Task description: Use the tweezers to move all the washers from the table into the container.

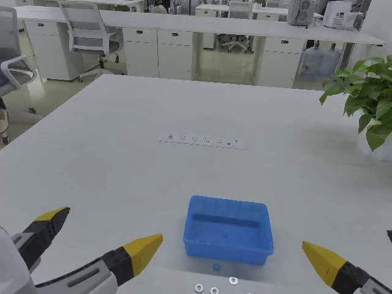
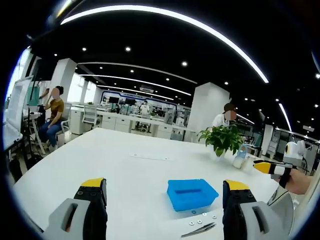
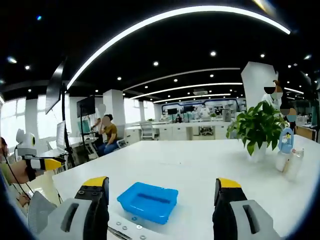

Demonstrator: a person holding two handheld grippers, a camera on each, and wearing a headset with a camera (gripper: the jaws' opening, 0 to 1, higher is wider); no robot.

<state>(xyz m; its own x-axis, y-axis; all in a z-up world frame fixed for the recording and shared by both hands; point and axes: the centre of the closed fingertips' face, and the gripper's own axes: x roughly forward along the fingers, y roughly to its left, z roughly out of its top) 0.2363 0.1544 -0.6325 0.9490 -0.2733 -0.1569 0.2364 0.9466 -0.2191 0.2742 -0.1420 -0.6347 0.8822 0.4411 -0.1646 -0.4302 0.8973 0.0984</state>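
While left gripper (image 2: pixel 164 183) gapes, washers (image 1: pixel 214 288) (maybe four) lie beside container (image 1: pixel 226 248).

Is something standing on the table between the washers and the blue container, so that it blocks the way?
Nothing visible does. The washers lie on the table close to the near wall of the blue container, whose top is open.

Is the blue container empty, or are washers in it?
Empty, as far as visible: the blue container shows a bare floor, and the washers lie on the table in front of it.
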